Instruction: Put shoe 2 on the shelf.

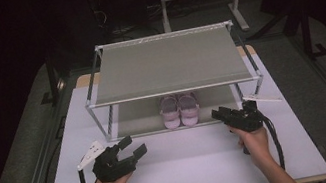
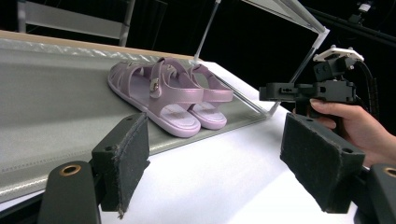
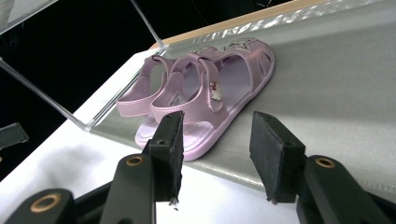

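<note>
**A:** High view, item one: what stands on the table (image 1: 185, 169)?

**B:** Two-tier rack (image 1: 169, 65), set toward the table's far edge. On its lower shelf (image 2: 46, 107), at the front edge and right of the middle: one pair of lilac sandals (image 1: 180, 110), side by side and touching, heels toward me.

**A:** Any writing or brand?

**B:** None I can read. Each strap bears a small emblem, too small to make out in my right gripper view.

**A:** Item two, your grippers?

**B:** Left gripper (image 1: 131, 146) rests on the table near the rack's front left leg, jaws wide apart, nothing between them. Right gripper (image 1: 220, 113) sits at the shelf's front edge, just right of the sandals; its jaws stand partly apart and bare, with the nearer sandal's heel (image 3: 187, 135) just beyond the pads (image 3: 175, 140), not touching.

**A:** Room to move?

**B:** Bare white table between my two hands up to the near edge. Upper shelf overhangs the sandals; only the front of the lower tier is open.
</note>
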Available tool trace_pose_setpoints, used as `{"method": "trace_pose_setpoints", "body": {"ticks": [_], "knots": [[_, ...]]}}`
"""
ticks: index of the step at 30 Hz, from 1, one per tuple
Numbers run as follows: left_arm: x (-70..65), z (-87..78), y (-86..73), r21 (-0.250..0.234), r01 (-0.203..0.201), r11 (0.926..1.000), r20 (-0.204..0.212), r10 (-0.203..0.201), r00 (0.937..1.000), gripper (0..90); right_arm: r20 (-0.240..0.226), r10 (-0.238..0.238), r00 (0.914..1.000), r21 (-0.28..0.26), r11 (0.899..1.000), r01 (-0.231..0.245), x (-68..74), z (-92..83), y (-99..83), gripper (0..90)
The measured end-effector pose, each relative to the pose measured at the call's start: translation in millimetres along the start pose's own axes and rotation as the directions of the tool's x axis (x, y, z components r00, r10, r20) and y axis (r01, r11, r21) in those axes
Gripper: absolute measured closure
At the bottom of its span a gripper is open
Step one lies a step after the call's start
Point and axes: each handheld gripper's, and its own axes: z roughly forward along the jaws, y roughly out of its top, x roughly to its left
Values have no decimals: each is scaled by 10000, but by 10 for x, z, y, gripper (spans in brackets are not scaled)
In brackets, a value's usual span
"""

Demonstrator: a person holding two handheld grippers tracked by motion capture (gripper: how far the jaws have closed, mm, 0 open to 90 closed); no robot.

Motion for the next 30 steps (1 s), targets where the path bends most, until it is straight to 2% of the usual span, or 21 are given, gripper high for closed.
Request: {"method": "trace_pose_setpoints", "body": {"ticks": [14, 15, 30], "knots": [[-3, 4, -3, 9, 3, 10000, 4, -3, 10000, 235, -51, -15, 10000, 142, 9999, 16, -41, -98, -92, 492], [-6, 5, -4, 17, 9, 10000, 12, -9, 10000, 235, -61, -156, 9999, 79, 9998, 157, -48, -118, -94, 485], [-13, 6, -4, 8, -2, 10000, 25, 2, 10000, 235, -180, -21, 9998, 170, 9999, 25, -115, -247, -144, 462]]}}
